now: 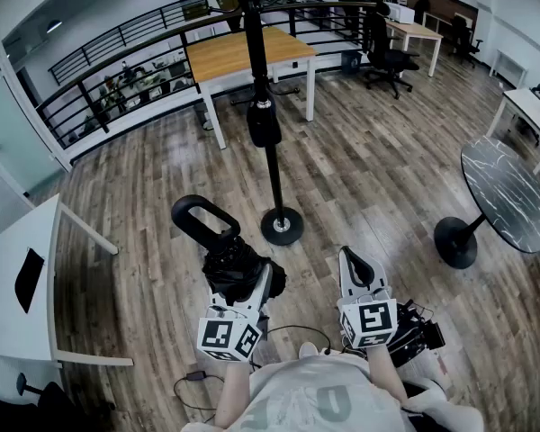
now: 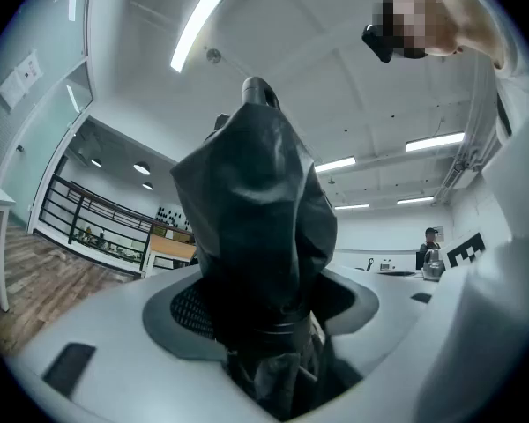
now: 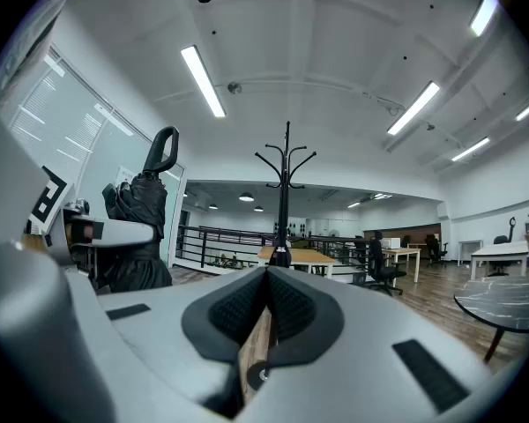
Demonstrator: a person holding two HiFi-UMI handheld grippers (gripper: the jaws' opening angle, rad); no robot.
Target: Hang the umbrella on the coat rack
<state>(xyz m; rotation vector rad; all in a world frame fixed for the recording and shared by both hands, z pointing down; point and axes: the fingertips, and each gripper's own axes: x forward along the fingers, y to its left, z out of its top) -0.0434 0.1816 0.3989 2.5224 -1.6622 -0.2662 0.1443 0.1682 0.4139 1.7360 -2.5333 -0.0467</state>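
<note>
A black folded umbrella [image 1: 238,268] with a loop handle [image 1: 201,219] sticks up and forward out of my left gripper [image 1: 245,282], whose jaws are shut on its bundled fabric. In the left gripper view the umbrella [image 2: 256,227] fills the middle, clamped low between the jaws of the left gripper [image 2: 266,359]. The black coat rack [image 1: 272,165] stands just ahead on a round base [image 1: 282,226], apart from both grippers. My right gripper [image 1: 355,261] is beside the left one, shut and holding nothing. In the right gripper view [image 3: 263,320] the coat rack [image 3: 285,183] is straight ahead and the umbrella [image 3: 141,227] at left.
A dark item [image 1: 264,120] hangs on the rack's pole. Behind it is a wooden table [image 1: 247,52] and a black railing [image 1: 117,70]. A round dark marble table [image 1: 508,192] is at right, a white table [image 1: 18,286] at left, an office chair [image 1: 387,57] far back.
</note>
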